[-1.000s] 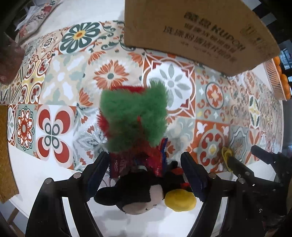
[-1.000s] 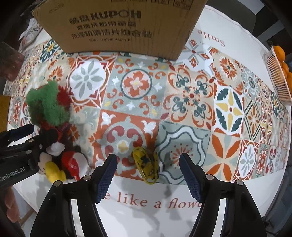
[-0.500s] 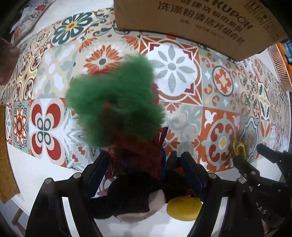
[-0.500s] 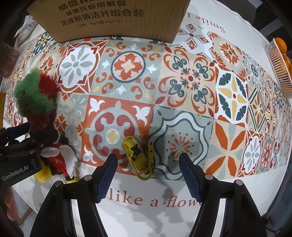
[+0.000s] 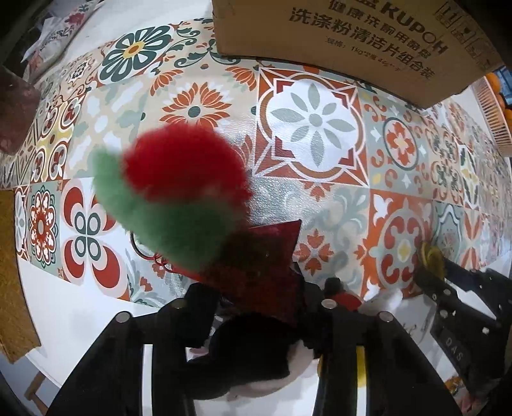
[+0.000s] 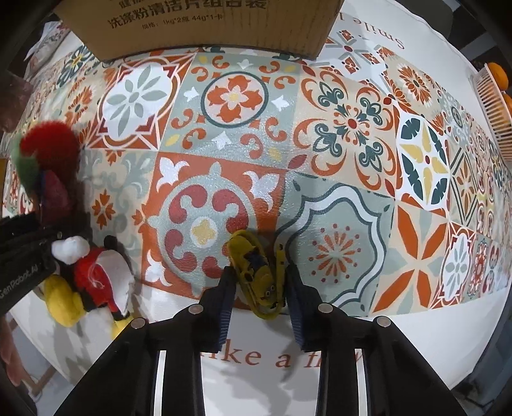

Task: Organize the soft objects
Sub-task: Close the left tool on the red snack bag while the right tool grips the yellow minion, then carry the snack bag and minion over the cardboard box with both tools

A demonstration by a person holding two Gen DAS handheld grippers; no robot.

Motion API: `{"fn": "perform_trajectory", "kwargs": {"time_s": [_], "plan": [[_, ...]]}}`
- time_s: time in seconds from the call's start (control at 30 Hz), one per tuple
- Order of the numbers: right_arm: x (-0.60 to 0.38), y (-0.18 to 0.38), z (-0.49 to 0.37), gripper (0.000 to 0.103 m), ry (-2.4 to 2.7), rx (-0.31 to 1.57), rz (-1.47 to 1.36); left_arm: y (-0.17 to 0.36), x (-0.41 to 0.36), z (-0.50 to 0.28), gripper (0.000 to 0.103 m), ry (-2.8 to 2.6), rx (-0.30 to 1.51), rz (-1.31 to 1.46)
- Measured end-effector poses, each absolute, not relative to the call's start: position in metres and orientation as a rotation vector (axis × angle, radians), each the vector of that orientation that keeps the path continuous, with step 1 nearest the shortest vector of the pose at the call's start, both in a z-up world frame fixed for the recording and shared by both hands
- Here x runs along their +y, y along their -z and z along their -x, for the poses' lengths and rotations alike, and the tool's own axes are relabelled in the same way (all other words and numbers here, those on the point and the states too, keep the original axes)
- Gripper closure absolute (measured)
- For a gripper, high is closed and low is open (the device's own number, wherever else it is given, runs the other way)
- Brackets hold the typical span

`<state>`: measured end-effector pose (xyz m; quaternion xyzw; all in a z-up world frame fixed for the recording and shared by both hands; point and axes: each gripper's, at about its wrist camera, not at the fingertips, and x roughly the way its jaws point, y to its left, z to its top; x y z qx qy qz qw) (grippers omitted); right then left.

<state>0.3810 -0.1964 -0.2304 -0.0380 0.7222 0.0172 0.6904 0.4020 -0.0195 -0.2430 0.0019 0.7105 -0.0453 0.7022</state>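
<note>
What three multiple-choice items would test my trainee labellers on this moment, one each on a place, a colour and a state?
1. Where is the cardboard box?
A. At the table's far side
B. Between the grippers
C. Under the table

2. What colours are the fluffy pompom on the plush mouse toy?
A. Blue and white
B. Red and green
C. Yellow only

3. How does the right gripper stand?
A. Wide open over bare cloth
C. Out of view
B. Fingers close around the small yellow toy

Answers: 1 A, the box fills the top of both views. 2 B, red tuft above green. 3 B, the toy sits between the narrowed fingers.
</note>
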Motion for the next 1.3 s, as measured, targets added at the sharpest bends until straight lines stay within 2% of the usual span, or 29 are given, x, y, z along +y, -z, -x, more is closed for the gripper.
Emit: {"fn": "perform_trajectory", "kwargs": {"time_s": [0.13,0.57,0.9,1.3], "plan": [[-0.193,0.226,-0.378,0.071,-0.061,1.588,0.057,0.233,-0.012,-0.397,0.065,0.134,1.569,0.024],[-0.171,0.157,-0.376,0.072,-0.104,1.400,0.044,0.180,0.002,-0.385,0.065,0.216,1.484,0.085],[-0.168,0.112,-0.371,0.072,-0.135,1.291,-0.036,0.122,0.005,-0.385,0.065,0.291,1.382,0.113],[-0.172,0.063,-0.368,0.071,-0.150,1.142,-0.121,0.080,0.001,-0.384,0.065,0.334,1.239,0.084]]}}
